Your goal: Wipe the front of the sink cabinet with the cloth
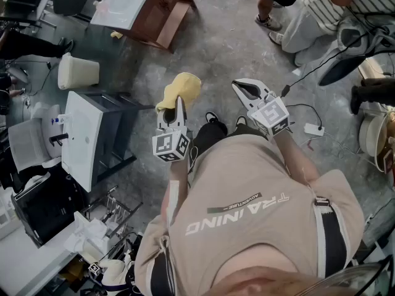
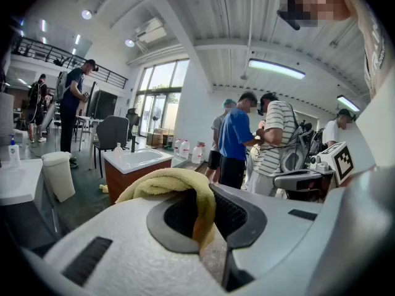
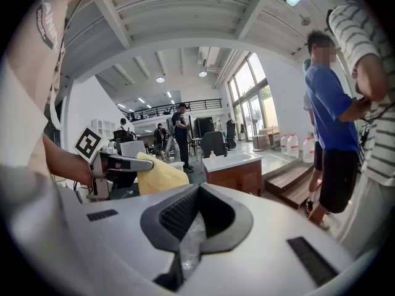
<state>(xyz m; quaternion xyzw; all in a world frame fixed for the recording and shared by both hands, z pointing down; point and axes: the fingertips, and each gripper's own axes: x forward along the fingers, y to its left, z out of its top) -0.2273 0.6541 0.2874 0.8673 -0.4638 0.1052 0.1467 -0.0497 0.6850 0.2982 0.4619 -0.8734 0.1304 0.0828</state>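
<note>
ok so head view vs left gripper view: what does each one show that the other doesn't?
Only the head view: the wearer's beige shirt from above, the left gripper's marker cube, and a small white box on a cable on the floor.

Only the left gripper view: ceiling lights and tall windows.

Both: the yellow cloth clamped in the left gripper, the right gripper, the white bin, and the wood sink cabinet.
</note>
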